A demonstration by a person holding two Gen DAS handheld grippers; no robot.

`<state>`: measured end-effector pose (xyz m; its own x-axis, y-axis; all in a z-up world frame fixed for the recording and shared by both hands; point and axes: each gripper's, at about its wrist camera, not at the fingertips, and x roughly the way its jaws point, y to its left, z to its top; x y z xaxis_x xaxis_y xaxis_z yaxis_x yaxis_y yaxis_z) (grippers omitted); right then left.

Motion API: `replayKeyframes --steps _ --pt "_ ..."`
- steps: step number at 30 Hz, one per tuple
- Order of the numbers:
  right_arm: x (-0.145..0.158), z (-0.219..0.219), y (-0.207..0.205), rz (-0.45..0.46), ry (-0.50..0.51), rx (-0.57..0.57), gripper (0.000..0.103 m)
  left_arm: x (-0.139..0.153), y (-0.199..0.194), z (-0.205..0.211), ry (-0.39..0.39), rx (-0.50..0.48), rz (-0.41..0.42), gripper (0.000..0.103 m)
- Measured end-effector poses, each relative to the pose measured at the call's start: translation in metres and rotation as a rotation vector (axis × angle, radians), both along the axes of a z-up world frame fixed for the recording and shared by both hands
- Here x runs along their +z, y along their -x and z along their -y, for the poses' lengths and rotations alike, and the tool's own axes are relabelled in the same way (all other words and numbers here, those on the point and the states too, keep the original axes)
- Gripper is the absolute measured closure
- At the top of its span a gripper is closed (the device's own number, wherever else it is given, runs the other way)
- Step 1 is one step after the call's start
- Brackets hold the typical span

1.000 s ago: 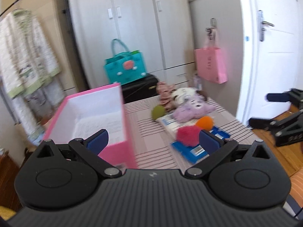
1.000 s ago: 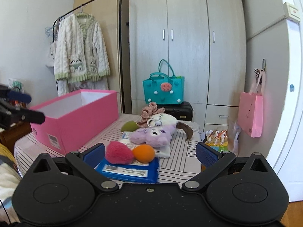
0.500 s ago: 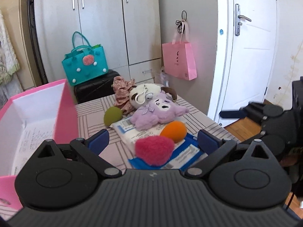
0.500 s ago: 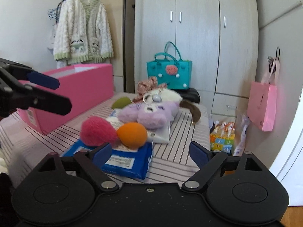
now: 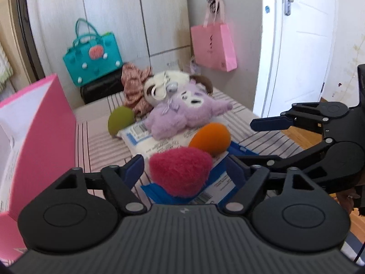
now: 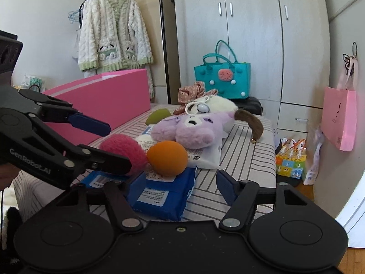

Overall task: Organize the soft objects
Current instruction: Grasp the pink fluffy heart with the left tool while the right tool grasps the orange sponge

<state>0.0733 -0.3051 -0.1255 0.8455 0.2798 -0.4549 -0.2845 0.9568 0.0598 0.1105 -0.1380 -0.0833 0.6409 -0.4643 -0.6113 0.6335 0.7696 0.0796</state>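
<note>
I see a magenta pom-pom (image 5: 180,171), orange ball (image 5: 209,138), lilac plush (image 5: 182,116), pink box (image 6: 107,98), striped tablecloth (image 6: 248,159).

pink puff (image 5: 180,174): fuzzy, low centre, on blue pack
orange ball (image 5: 210,139): touching it, right
purple plush (image 5: 182,116): lying mid-frame on white pack
green ball (image 5: 121,122): left of plush

Bare striped desk (image 5: 100,146) forms a lane between the pink box (image 5: 34,137) and the toy cluster. Left gripper (image 5: 184,171) jaws flank the pink ball (image 5: 180,173); side gaps appear narrow. The orange ball (image 6: 167,158) and right gripper (image 6: 180,185) crowd the right approach
</note>
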Motion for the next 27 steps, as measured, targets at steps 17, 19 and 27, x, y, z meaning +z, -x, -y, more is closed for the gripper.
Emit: replayKeyframes --steps 17,19,27 --pt "-0.001 -0.012 -0.023 0.007 0.07 0.107 0.048 -0.013 -0.02 -0.006 0.059 0.039 -0.104 0.047" --pt "-0.001 -0.014 -0.023 0.008 0.073 0.113 0.055 -0.011 -0.022 -0.006 0.07 0.044 -0.107 0.047" --pt "0.0 -0.01 -0.027 -0.016 0.057 0.092 0.066 -0.013 -0.027 -0.001 0.067 0.055 -0.112 0.047"
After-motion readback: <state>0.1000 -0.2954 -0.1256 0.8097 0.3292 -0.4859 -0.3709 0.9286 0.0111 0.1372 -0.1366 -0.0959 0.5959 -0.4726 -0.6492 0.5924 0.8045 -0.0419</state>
